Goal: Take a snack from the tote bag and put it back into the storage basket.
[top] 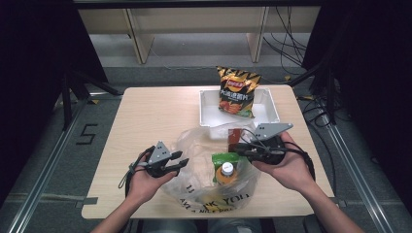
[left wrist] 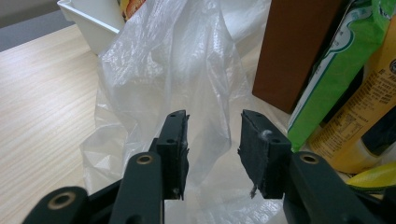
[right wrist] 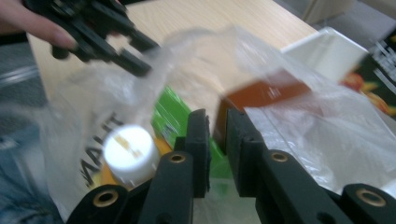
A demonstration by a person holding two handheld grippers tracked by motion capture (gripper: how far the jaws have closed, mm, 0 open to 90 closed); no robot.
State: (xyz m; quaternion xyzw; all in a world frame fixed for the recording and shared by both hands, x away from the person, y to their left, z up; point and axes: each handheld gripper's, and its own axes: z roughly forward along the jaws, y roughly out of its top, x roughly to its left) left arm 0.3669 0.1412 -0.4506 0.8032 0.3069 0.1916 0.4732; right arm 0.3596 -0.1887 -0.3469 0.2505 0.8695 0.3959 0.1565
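Note:
A clear plastic bag lies open at the table's front, printed with black letters. Inside it are a brown box, a green pack and an orange bottle with a white cap. My left gripper is at the bag's left rim. Its jaws stand apart with bag film between them, not pressed. At the bag's right rim is my right gripper. Its jaws are nearly together with a narrow gap, pointing at the brown box and green pack.
A white tray at the back right of the table holds a black and yellow chips bag. Bare wood lies to the left of the bag. Cables trail on the floor beyond the table's right edge.

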